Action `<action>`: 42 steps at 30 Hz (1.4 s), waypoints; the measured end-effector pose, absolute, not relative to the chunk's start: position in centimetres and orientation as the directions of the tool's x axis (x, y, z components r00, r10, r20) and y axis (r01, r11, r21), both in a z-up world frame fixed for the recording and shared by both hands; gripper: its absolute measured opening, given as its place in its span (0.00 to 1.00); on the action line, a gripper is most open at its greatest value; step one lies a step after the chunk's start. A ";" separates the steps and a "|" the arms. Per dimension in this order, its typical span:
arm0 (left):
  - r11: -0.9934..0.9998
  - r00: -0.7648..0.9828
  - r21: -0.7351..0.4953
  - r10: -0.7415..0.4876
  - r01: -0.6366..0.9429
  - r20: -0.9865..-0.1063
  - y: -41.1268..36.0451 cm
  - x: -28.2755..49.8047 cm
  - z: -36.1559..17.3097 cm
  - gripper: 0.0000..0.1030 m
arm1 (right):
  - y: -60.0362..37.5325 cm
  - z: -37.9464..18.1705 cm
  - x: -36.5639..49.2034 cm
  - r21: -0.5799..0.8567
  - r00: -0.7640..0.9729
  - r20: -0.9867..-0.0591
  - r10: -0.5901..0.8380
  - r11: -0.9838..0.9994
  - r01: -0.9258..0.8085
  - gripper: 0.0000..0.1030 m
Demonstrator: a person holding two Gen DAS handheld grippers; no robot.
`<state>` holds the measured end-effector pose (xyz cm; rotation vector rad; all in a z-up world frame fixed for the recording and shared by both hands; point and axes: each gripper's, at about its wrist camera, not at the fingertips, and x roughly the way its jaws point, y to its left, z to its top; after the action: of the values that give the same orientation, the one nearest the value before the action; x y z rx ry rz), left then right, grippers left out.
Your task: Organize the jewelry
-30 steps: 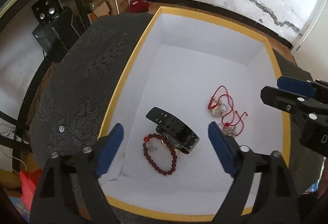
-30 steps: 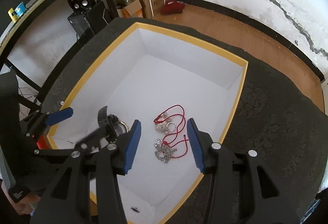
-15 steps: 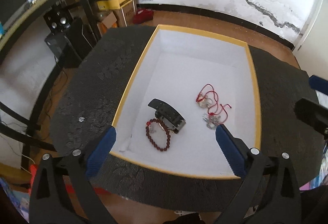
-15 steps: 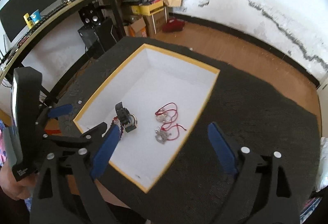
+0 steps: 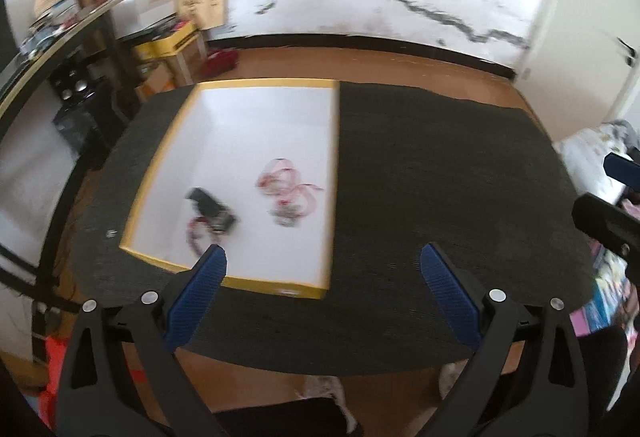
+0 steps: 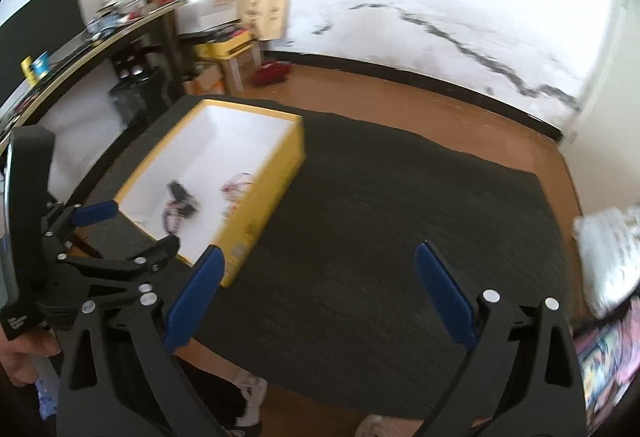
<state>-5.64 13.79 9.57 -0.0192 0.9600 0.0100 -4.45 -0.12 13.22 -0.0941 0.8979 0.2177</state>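
A yellow-rimmed white box (image 5: 332, 173) sits on the left part of a black table mat (image 5: 440, 197). Inside lie a black watch (image 5: 212, 209), a dark red bead bracelet (image 5: 196, 233) and red string jewelry (image 5: 288, 189). The box also shows in the right wrist view (image 6: 280, 181), with the watch (image 6: 182, 197) inside. My left gripper (image 5: 322, 293) is open and empty, high above the table's near edge. My right gripper (image 6: 318, 293) is open and empty, above the mat to the right of the box. The views are blurred.
A small silver piece (image 5: 111, 233) lies on the mat left of the box. A black desk with boxes and speakers (image 6: 132, 69) stands at the far left. A white pillow (image 6: 608, 253) lies at the right. Wooden floor surrounds the table.
Both grippers have pulled up and back from the box and swung to the right. The jewelry in the box has not moved.
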 end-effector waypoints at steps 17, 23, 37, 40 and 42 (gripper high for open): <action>0.986 0.586 -0.002 -0.102 0.168 -0.804 3.4 -9.8 7.8 0.92 | -15.7 9.0 -11.8 0.040 0.607 -0.794 0.004 0.998 0.045 0.90; 0.990 0.582 -0.001 -0.084 0.141 -0.809 4.0 -9.9 7.4 0.92 | -16.2 9.1 -11.8 0.066 0.611 -0.791 0.033 0.997 0.032 0.90; 0.990 0.556 -0.051 -0.115 0.129 -0.823 5.1 -9.2 6.6 0.92 | -14.3 7.9 -11.0 0.035 0.614 -0.789 0.019 0.999 0.014 0.90; 0.992 0.568 -0.027 -0.094 0.125 -0.818 5.0 -9.4 6.8 0.92 | -14.5 7.9 -11.1 0.039 0.616 -0.788 0.023 0.999 0.012 0.90; 0.993 0.565 -0.034 -0.095 0.117 -0.820 5.0 -9.1 6.8 0.92 | -14.8 7.7 -11.2 0.040 0.616 -0.788 0.025 0.999 0.011 0.90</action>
<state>-9.15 5.02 6.78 0.0246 0.9625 -0.1246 -11.19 -14.82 7.72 0.0420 0.9074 0.0083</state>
